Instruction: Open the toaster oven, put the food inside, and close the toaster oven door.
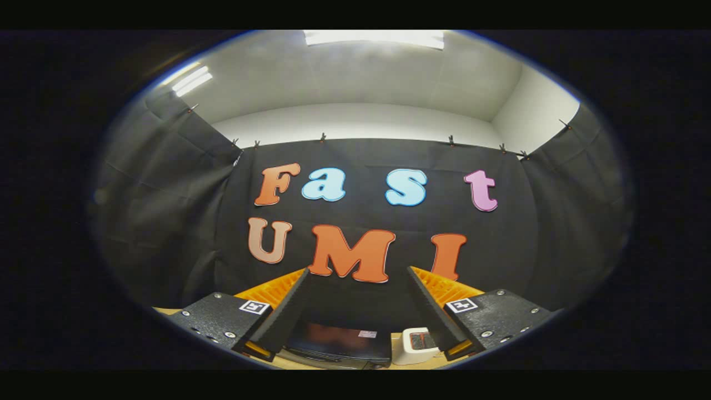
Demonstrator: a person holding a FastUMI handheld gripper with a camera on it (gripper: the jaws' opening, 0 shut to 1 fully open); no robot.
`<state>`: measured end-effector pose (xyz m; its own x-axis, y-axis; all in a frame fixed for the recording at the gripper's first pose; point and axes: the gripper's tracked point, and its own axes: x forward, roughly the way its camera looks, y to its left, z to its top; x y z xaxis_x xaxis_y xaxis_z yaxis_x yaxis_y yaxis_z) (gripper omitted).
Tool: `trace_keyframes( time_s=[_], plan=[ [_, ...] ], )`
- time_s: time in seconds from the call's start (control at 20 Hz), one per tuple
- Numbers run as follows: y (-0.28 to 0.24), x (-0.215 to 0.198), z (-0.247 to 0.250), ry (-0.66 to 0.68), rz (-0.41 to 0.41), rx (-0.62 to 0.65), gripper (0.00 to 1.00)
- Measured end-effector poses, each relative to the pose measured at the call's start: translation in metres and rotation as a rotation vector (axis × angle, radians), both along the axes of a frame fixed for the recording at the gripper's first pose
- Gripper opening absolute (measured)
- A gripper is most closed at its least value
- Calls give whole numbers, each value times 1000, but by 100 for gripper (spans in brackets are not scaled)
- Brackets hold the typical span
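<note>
The gripper [355,278] is spread wide and holds nothing. Below and between its fingers sits the dark toaster oven [339,341], a small white dish [414,347] just beside it.

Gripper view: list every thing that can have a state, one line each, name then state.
gripper: fingers open, spread wide, holding nothing, raised above the table.
toaster oven: dark box low between the fingers, below them; whether its door is open or closed cannot be told.
white container: on the table beside the toaster oven, untouched; contents unclear.
</note>
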<state>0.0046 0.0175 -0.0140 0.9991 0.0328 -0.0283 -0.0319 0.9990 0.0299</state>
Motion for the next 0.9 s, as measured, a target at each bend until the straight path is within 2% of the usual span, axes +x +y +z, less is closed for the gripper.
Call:
trace_keyframes(
  time_s=[0.25, 0.6, 0.9],
  plan=[
    [14, 10, -34, 62, 11, 22, 99],
    [39, 18, -114, 189, 37, 38, 99],
    [62, 17, -205, 392, 27, 35, 100]
  ],
)
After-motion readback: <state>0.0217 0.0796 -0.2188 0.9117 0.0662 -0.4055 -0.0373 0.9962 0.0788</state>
